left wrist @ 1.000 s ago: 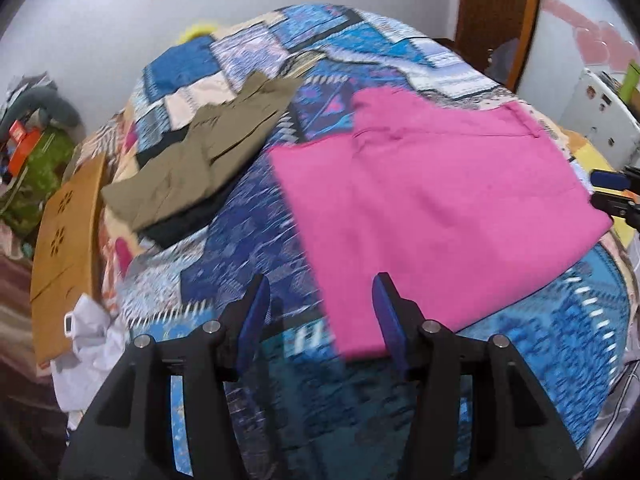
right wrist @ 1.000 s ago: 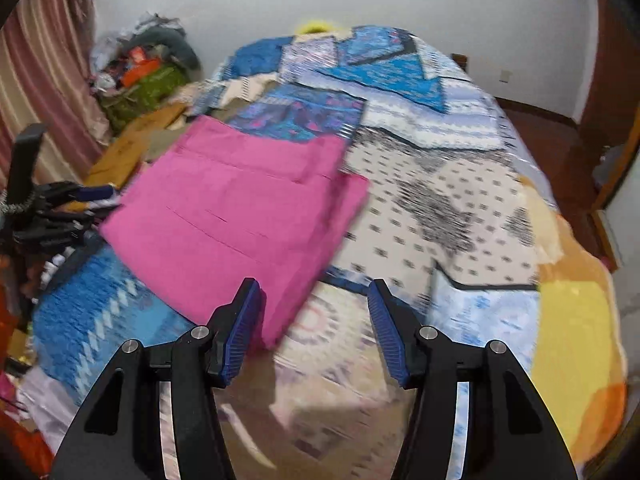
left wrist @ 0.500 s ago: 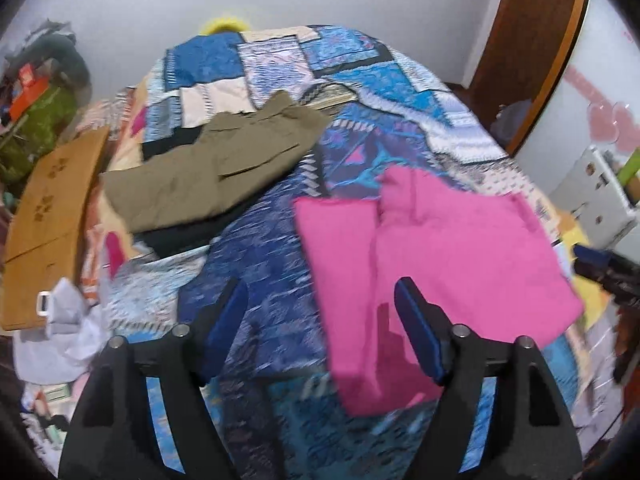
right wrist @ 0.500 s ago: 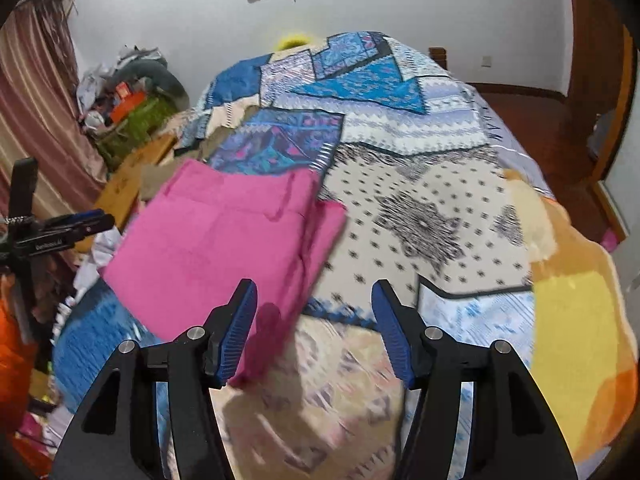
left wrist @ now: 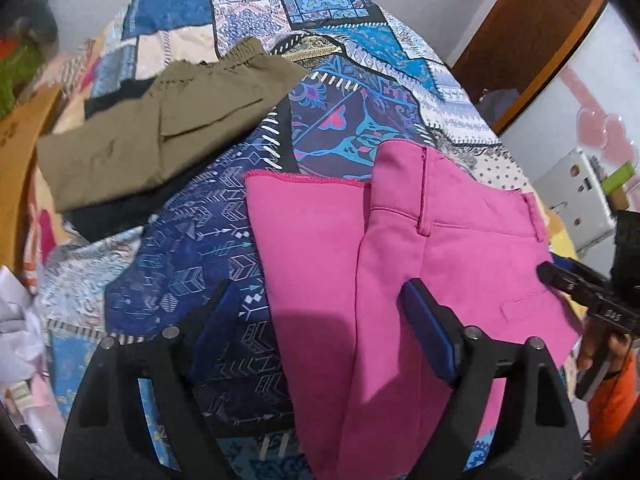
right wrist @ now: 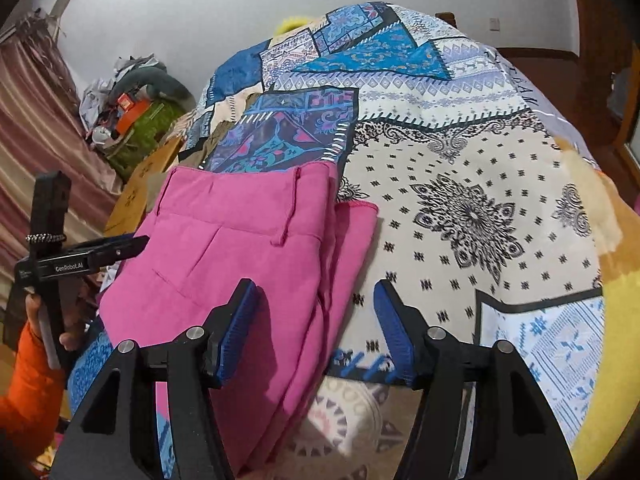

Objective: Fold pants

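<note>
Pants (left wrist: 420, 280) in bright pink lie flat on the bed (left wrist: 224, 240), folded over so the waistband end, with its belt loops, rests on top and the hemmed leg layer shows from beneath along one side. You have them spread on the patchwork bedspread near the front edge of the bed, which looks like the reason both tools hover here: the cloth sits within easy reach of each hand.

Your left gripper (left wrist: 316, 320) is spread wide and holds nothing; its fingers hang above the cloth, one over the bedspread and one over the pink fabric, so it straddles the leg layer's long edge. Your right gripper (right wrist: 312, 320) is likewise wide open and empty, poised above the opposite long edge, where the stacked layers show as offset lines. I judge that this two-sided stance sets you up to pinch both edges for another fold, though no grasp has begun.

A second pair, olive pants (left wrist: 160, 128), lies folded farther back on the bed, over something dark, well apart from the pink pair.

As for containers, none is in use on the bed. A white boxy unit (left wrist: 576, 200) stands beyond the right side; its contents cannot be made out. A cluttered heap (right wrist: 132, 108) sits against the far wall.
</note>
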A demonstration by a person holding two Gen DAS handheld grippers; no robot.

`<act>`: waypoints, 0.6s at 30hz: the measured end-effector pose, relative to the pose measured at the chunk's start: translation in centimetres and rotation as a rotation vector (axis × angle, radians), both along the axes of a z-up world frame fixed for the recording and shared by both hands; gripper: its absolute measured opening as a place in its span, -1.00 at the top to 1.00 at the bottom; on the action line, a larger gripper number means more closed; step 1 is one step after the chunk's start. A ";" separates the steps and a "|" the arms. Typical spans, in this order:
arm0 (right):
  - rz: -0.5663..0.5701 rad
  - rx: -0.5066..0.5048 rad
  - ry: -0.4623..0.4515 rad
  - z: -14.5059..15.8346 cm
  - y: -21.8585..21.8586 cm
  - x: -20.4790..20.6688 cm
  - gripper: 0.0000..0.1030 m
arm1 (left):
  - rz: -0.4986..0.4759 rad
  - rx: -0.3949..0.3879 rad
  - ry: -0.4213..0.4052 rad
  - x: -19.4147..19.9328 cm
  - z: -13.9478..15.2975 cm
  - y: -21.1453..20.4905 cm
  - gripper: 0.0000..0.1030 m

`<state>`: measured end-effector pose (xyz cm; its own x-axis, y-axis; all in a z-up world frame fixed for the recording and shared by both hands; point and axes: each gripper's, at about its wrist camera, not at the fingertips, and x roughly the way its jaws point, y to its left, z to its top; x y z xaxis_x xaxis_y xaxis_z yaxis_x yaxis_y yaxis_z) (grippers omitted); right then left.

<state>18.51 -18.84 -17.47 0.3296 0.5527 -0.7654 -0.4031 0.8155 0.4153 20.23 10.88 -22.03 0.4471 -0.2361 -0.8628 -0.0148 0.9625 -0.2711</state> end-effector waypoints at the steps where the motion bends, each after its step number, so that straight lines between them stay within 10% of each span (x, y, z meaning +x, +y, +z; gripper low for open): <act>1: -0.002 0.001 0.000 -0.1 0.1 0.2 -0.09 | -0.002 -0.024 -0.006 -0.1 0.1 0.0 -0.35; 10: 0.011 0.017 -0.034 0.4 1.4 -0.1 0.50 | -0.022 0.070 -0.092 -1.3 2.2 -2.2 0.82; 18: 0.021 0.015 -0.124 2.6 2.2 -0.2 0.73 | -0.019 0.173 -0.188 -2.6 5.2 -2.8 0.83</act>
